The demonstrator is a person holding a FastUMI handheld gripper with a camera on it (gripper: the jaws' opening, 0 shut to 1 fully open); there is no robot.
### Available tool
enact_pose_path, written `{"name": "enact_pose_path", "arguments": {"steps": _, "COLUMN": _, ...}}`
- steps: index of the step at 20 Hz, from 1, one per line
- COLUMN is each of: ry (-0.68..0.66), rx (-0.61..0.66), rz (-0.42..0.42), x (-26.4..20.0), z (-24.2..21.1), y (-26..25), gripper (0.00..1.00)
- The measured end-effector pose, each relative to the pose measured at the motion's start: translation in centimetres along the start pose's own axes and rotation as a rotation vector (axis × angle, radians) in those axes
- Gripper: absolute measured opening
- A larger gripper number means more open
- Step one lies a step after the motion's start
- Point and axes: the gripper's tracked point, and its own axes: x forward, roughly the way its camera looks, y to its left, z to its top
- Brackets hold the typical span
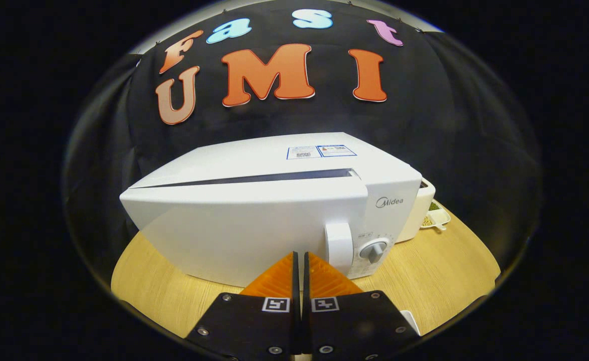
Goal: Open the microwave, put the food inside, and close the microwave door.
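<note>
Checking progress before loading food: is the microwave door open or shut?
Shut: the microwave door lies flush with the control panel. The closed gripper sits just before it.

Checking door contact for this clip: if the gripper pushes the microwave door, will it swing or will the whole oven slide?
The door looks stiff and ajar, a dark gap along its top, so it would likely swing. The microwave looks bulky, sitting flat on the wooden table; probably stays put. The gripper, fingers together, holds nothing.
</note>
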Motion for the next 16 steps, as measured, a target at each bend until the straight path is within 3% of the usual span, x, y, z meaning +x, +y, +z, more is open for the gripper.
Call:
{"name": "enact_pose_path", "arguments": {"steps": 4, "ry": -0.024, "rx": -0.082, "rz": -0.009, "x": 0.4, "z": 0.2, "y": -0.1, "gripper": 0.01}}
{"name": "enact_pose_path", "arguments": {"steps": 16, "ry": -0.042, "rx": -0.074, "rz": 0.003, "x": 0.4, "z": 1.7, "y": -0.2, "gripper": 0.01}}
